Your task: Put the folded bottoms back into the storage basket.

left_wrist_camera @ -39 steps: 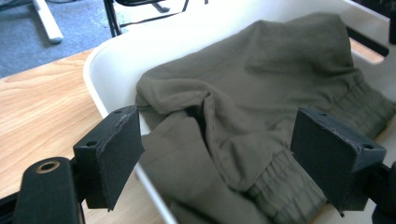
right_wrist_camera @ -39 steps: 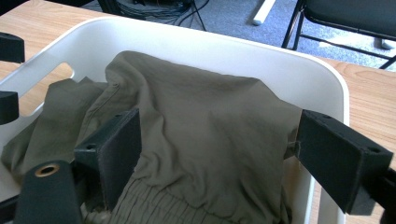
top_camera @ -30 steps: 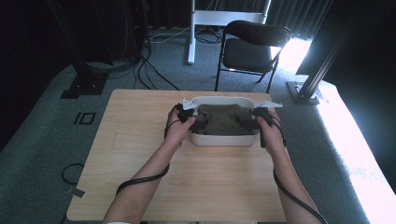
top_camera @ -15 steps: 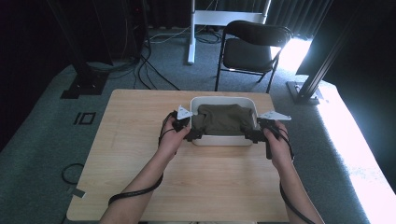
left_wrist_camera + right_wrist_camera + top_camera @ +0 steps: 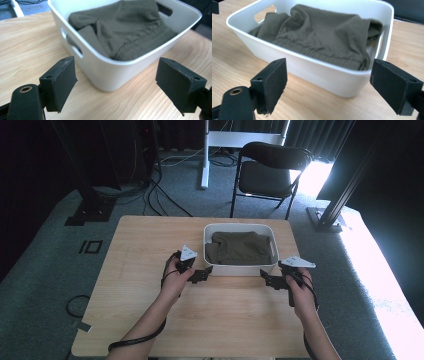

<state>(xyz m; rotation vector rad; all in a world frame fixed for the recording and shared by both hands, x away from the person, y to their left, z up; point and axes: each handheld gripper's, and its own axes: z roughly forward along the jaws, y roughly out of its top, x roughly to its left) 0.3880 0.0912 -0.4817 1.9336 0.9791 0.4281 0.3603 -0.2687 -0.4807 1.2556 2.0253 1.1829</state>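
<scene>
Resting folded inside white bin (image 5: 240,269) at table (image 5: 140,250) far side: olive garment (image 5: 241,248). Left claw (image 5: 206,272) and right claw (image 5: 265,279) flank bin's near corners, both gaping, empty. Packing looks done; nothing visibly left.

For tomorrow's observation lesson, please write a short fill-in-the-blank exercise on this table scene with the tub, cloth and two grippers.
1. The olive cloth lies inside a white ____.
2. The tub stands on a ____ table.
3. Both the left gripper and the right gripper have their jaws ____.
4. Behind the table stands a black folding ____.

Missing words: tub; wooden; open; chair
</scene>
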